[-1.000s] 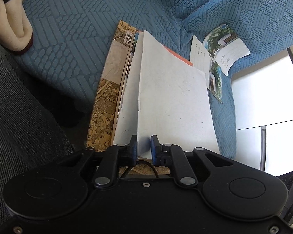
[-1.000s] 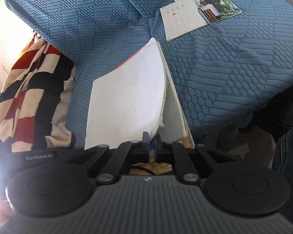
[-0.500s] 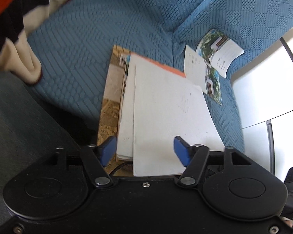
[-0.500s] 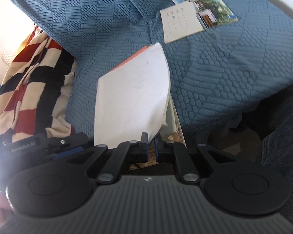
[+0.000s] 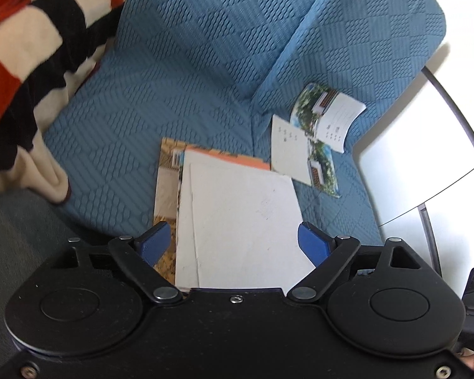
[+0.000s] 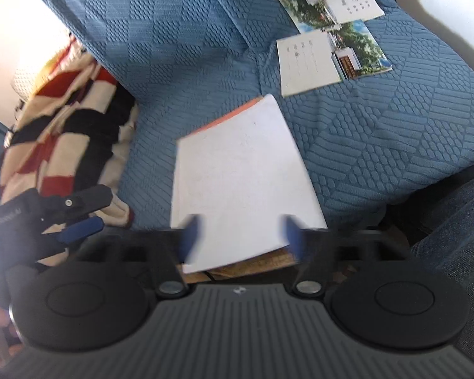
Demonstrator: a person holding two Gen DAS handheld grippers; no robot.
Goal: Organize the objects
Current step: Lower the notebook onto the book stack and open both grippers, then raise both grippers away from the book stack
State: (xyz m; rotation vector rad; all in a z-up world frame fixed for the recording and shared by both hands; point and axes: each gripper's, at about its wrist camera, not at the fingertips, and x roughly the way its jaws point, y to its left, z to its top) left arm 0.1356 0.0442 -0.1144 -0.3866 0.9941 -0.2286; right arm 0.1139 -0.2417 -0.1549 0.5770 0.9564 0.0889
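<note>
Blue textured sofa (image 5: 189,72), left claw (image 5: 233,241) wide apart over the white booklet stack (image 5: 240,221), right claw (image 6: 241,237) likewise wide, gripping nothing, striped blanket (image 5: 19,44) alongside, postcards (image 6: 328,44) beyond.

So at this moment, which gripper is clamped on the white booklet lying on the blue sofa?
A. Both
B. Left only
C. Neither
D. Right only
C. Both the left gripper and the right gripper have their blue pads spread wide either side of the white booklet, which lies flat on the stack.
</note>
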